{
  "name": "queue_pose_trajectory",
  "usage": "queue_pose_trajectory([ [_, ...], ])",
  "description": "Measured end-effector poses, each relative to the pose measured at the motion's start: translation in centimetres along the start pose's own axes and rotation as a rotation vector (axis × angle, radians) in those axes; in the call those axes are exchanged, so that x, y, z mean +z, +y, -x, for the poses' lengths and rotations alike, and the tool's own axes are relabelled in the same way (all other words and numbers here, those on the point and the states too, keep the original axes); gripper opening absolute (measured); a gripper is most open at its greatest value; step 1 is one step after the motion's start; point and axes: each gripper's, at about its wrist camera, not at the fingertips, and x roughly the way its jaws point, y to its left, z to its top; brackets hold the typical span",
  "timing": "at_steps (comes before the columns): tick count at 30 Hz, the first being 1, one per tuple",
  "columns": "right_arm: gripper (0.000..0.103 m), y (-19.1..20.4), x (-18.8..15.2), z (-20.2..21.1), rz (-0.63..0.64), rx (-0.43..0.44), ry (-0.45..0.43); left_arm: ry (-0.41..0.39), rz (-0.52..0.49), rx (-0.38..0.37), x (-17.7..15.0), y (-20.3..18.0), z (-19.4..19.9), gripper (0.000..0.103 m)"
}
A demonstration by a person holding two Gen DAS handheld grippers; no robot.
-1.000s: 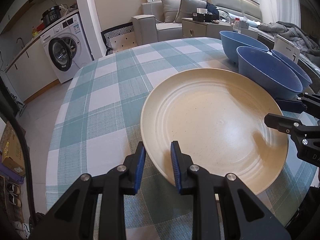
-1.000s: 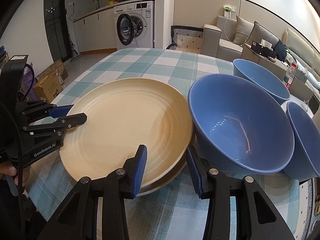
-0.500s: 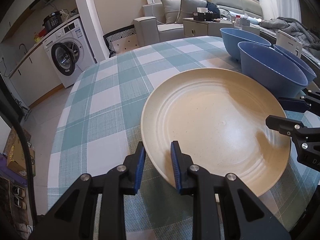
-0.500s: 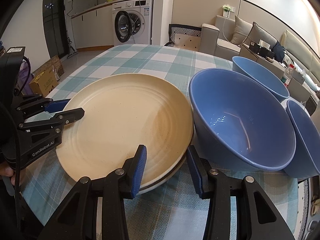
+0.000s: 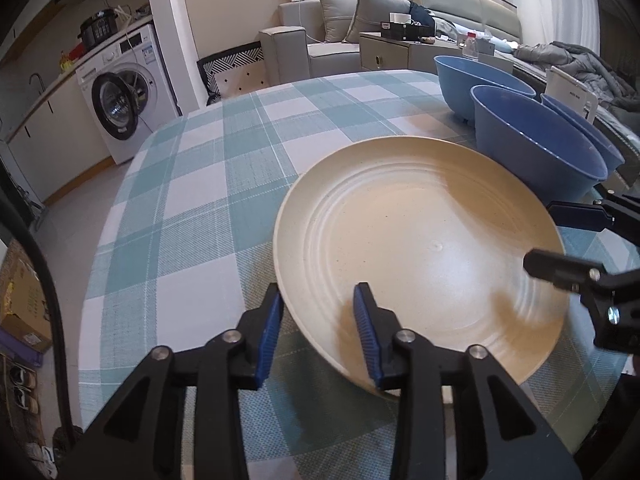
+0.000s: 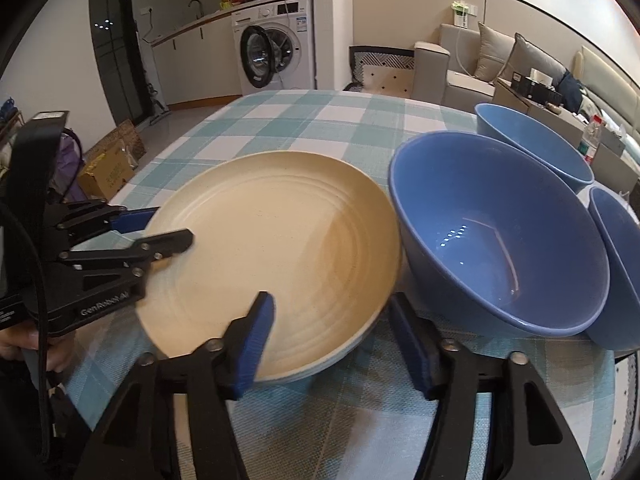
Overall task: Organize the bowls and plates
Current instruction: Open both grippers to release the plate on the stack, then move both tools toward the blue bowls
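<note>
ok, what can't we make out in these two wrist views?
- Plates under the top cream plate: right wrist view shows stacked edges near the right claw, count unclear; hidden by the top plate.
- Third blue bowl: cut off by the right edge.
- Left claw: jaws opening around the plate rim; pad contact blurred.
- Table far side: behind the nearest blue bowl.

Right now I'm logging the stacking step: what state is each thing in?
Cream plate: stacked on another plate, on the table, rim between both grippers' fingers.
Left gripper: opening, fingers off the rim.
Right gripper: opening, fingers off the rim.
Nearest blue bowl: upright, empty, beside the plate.
Other two blue bowls: upright, unstacked.
Washing machine: door open.
</note>
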Motion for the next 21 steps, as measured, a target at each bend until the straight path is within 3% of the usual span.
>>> queue_pose_trajectory([
  [2, 0.088, 0.3, 0.0, 0.5, 0.011, 0.010, -0.011, 0.007, 0.010, -0.016, 0.1, 0.0, 0.1, 0.050],
  [10, 0.101, -0.1, 0.2, 1.6, 0.002, 0.018, -0.021, 0.015, 0.049, -0.045, 0.3, 0.2, 1.1, 0.057],
  [13, 0.102, -0.1, 0.2, 2.1, 0.010, 0.030, -0.020, 0.001, 0.072, -0.066, 0.5, 0.6, 1.8, 0.070],
  [14, 0.102, 0.0, 0.2, 2.4, 0.017, 0.027, -0.020, -0.004, 0.085, -0.083, 0.5, 0.7, 2.1, 0.079],
  [19, 0.102, 0.1, 0.3, 3.9, 0.030, 0.030, -0.057, -0.050, 0.116, -0.145, 0.9, 0.9, 3.8, 0.089],
  [21, 0.102, -0.1, 0.4, 4.7, 0.028, 0.034, -0.076, -0.067, 0.121, -0.158, 1.1, 0.9, 4.3, 0.099],
])
